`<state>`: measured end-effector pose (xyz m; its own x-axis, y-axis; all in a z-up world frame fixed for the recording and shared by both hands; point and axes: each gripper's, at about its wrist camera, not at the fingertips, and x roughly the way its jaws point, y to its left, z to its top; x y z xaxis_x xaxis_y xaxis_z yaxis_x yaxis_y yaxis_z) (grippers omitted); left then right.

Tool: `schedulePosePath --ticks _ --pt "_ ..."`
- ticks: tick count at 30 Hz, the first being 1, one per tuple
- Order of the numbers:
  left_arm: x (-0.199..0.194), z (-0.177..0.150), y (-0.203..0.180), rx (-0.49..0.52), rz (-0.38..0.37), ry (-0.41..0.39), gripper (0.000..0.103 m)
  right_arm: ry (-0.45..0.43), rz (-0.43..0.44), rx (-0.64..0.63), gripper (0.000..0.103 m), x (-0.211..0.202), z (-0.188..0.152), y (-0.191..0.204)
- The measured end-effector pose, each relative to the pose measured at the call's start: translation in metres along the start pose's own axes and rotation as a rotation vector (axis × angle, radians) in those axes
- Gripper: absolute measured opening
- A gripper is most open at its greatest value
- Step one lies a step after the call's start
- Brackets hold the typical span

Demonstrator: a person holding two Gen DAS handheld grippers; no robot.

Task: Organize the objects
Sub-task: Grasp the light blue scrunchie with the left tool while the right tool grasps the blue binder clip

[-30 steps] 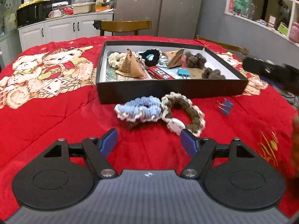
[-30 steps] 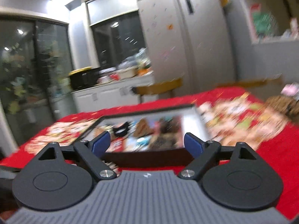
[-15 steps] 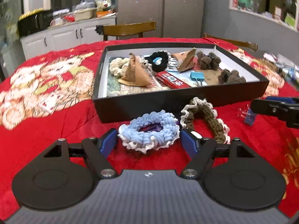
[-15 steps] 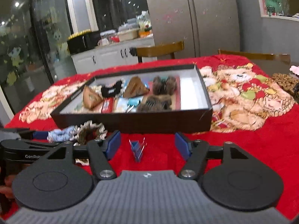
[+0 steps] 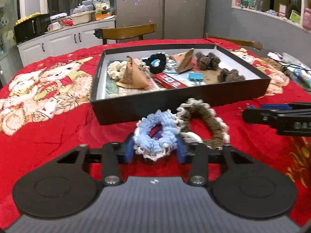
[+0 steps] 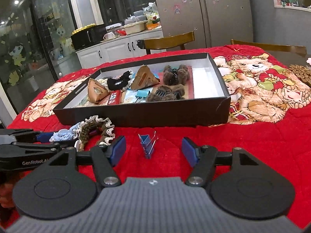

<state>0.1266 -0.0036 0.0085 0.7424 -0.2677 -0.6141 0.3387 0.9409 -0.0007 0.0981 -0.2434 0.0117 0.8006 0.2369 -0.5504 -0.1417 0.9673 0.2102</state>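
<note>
Left hand-held gripper [image 5: 155, 150] around blue scrunchie [image 5: 156, 134], pads touching.

Your left gripper [image 5: 155, 152] and right gripper [image 6: 153, 151] look identical: black linkage arms, blue pads [image 6: 118, 151], 2 silver screws [image 6: 109, 180] each, ribbed grey body with a tiny logo, plus "GenRobot" lettering on the side.

Both wrist views face the black box [image 5: 175, 104] closely, low over the table.
</note>
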Motion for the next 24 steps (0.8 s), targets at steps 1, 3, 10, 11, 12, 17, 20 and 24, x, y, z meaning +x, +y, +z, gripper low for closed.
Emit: schedulePosePath --ticks 1,3,10,11,12,17,20,24 --pt "-0.002 -0.001 -0.001 -0.001 0.0 -0.001 0.041 0.0 -0.001 0.0 0.067 0.0 0.0 0.0" --pt "-0.006 -0.005 -0.002 -0.003 -0.004 -0.006 0.039 -0.001 -0.004 0.0 0.062 0.001 -0.001 0.001" --pt "-0.015 -0.013 0.001 -0.018 -0.015 -0.023 0.038 0.002 -0.002 0.004 0.059 0.003 -0.002 0.002" --pt "-0.015 -0.014 0.001 -0.022 -0.016 -0.024 0.038 0.003 -0.002 0.007 0.059 0.003 -0.002 0.002" --pt "-0.016 -0.014 0.002 -0.03 -0.016 -0.025 0.038 0.003 -0.003 0.008 0.059 0.003 -0.002 0.002" --pt "-0.019 -0.015 0.006 -0.045 0.007 -0.033 0.038 0.002 -0.001 0.013 0.059 0.004 -0.002 0.001" --pt "-0.022 -0.015 0.008 -0.058 0.022 -0.042 0.038 0.0 0.002 0.017 0.058 0.003 -0.002 0.0" --pt "-0.026 -0.014 0.01 -0.064 0.045 -0.058 0.038 0.001 -0.004 0.02 0.05 0.004 -0.001 0.0"
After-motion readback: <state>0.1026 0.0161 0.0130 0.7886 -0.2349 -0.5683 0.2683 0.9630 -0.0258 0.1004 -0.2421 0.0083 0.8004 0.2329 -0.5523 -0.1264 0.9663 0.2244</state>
